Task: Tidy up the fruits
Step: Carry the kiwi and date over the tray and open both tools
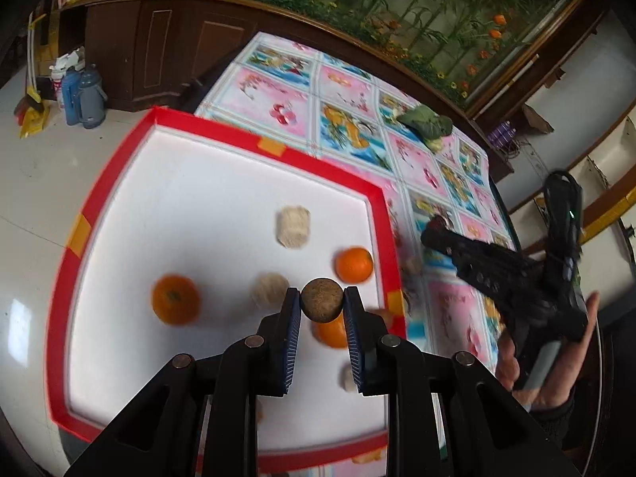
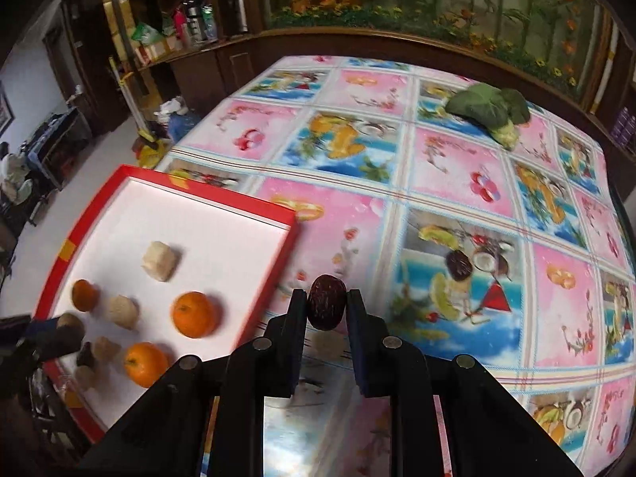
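1. A small round brown fruit (image 1: 321, 300) is pinched between the blue-padded fingers of the left gripper (image 1: 321, 303), which is closed to the fruit's width and held above the shallow red-rimmed white tray (image 1: 222, 190).
2. A dark reddish-brown oval fruit (image 2: 327, 302) is clamped upright in the right gripper (image 2: 327, 305), its jaws narrowed onto it, over the glossy fruit-patterned tablecloth (image 2: 457, 175), just right of the tray's edge.
3. Directly below the left gripper's tips an orange mandarin (image 1: 330, 332) is seen, partly hidden behind the right finger; a pale beige fruit (image 1: 270, 288) lies just left of the tips.
4. Farther left a second orange mandarin (image 1: 175, 299) is spotted, and ahead to the right a third orange mandarin (image 1: 353, 264) sits near the tray's red rim.
5. Beyond these, ahead of the left gripper, a pale blocky cream-coloured fruit (image 1: 293, 227) rests alone on the white floor of the tray.
6. Far ahead and to the right of both grippers, a green leafy vegetable (image 2: 491, 111) is left lying on the tablecloth, well apart from the tray.
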Tool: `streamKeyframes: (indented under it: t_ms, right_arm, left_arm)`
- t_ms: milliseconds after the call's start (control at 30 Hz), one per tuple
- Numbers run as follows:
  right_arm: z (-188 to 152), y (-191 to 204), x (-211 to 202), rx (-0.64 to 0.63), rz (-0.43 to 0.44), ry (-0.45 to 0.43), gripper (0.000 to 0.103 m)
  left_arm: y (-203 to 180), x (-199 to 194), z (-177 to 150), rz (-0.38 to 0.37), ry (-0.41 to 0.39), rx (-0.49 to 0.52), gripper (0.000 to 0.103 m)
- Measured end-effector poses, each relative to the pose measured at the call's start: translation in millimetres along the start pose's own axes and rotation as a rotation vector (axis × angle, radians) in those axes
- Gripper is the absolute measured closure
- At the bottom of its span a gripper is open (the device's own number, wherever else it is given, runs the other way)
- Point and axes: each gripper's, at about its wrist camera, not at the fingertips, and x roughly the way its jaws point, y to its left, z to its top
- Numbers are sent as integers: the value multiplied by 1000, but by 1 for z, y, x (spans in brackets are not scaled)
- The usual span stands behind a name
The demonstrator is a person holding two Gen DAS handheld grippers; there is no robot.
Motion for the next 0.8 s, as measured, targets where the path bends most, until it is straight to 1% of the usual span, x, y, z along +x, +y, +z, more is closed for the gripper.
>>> streamKeyframes:
  t_ms: [133,233,333,400,467,567,633,733,767,800]
  right_arm:
    - [11,22,3,-43,55,-5,83]
    - [19,36,11,-74,72,-3,83]
    - [30,51,26,-99,108,19,83]
    - [36,59,38,-114,113,34,83]
    - [39,64,54,-120,96,62,83]
    - [38,69,69,-134,84,87,83]
    - [35,73,75,-148,79,100,83]
    - [33,74,74,-158,76,89,82]
    - [33,72,74,-154,82,86,82]
    - [32,71,74,-152,90,86,81]
  left_arm:
    - [8,8,19,59,-6,-9,82]
    - [13,20,33,107,7,-14,82]
    - [14,31,43,139,21,-19,82]
    - [16,45,48,176,46,-20,82]
    - [15,54,50,200,64,-9,82]
    - [18,65,52,215,88,-9,82]
    - [19,68,55,212,87,-11,81]
    - [19,72,57,214,88,-14,80]
    - [19,72,57,212,88,-12,79]
    - [20,71,57,210,87,-17,72]
